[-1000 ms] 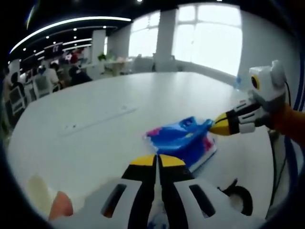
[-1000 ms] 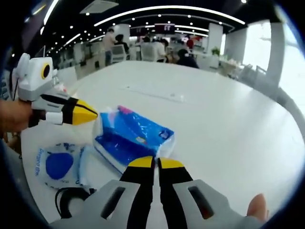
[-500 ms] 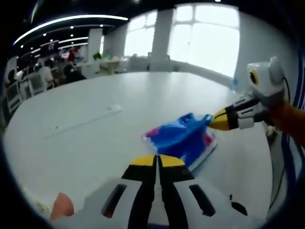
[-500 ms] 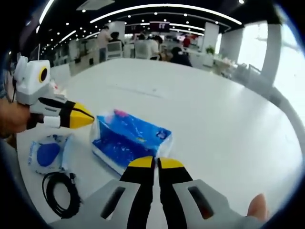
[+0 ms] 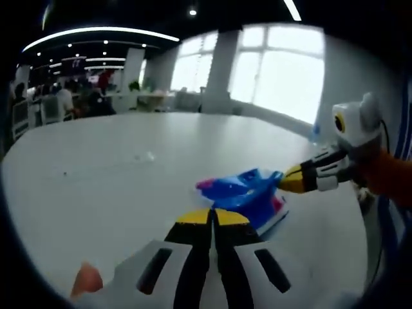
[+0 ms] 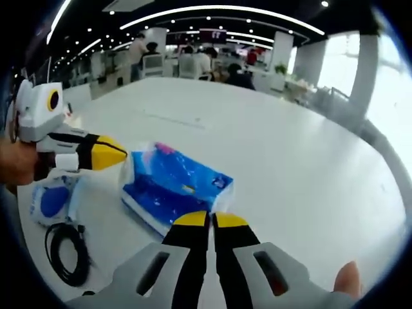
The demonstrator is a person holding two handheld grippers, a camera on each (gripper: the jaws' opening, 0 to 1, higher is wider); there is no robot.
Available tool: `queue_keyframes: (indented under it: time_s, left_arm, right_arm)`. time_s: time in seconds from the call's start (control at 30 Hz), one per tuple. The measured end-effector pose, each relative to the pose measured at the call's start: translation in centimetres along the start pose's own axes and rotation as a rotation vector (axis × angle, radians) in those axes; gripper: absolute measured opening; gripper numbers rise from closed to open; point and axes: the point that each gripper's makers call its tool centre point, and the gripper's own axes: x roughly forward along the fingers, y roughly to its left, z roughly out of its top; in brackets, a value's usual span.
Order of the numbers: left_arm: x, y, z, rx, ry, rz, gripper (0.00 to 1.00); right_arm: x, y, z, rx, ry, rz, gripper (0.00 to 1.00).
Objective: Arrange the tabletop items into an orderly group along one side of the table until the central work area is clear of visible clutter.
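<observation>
Right gripper view: the blue tissue pack (image 6: 172,188), a soft plastic-wrapped pack printed in blue with pink at one end, lies flat on the white tabletop (image 6: 277,148) just ahead of the right hand-held gripper (image 6: 208,221). That gripper's yellow-tipped jaws are pressed together with nothing between them, their tips just short of the pack's near edge. To the left of the tissue pack the left hand-held gripper (image 6: 116,154) comes in with a hand behind it; its yellow tip is closed to a point and sits at the pack's left end, but whether it pinches the wrapper cannot be told from here. Further left of the tissue pack lies a smaller clear packet with a blue round print (image 6: 53,201), and just below that packet a coiled black cable (image 6: 66,252) rests on the tabletop. What the packet holds cannot be made out. Beyond the tissue pack the tabletop is bare, and people sit at desks in the far background.

In the left gripper view, the left hand-held gripper (image 5: 212,217) has its jaws shut together, tips at the near edge of the tissue pack (image 5: 243,194). The right hand-held gripper (image 5: 291,181) reaches in from the right of the pack, its closed yellow tip touching the wrapper's raised, crumpled end. The tabletop (image 5: 109,174) stretches away to the left of the pack.
</observation>
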Motion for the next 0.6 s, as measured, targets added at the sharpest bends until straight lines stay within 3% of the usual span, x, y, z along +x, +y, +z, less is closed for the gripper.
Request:
queue_keyframes:
  time_s: [0.6]
  left_arm:
    - [1.8, -1.1, -1.4, -0.062, -0.009, -0.023, 0.0]
  right_arm:
    - [0.5, -1.8, -1.0, -0.003, 0.018, -0.019, 0.03]
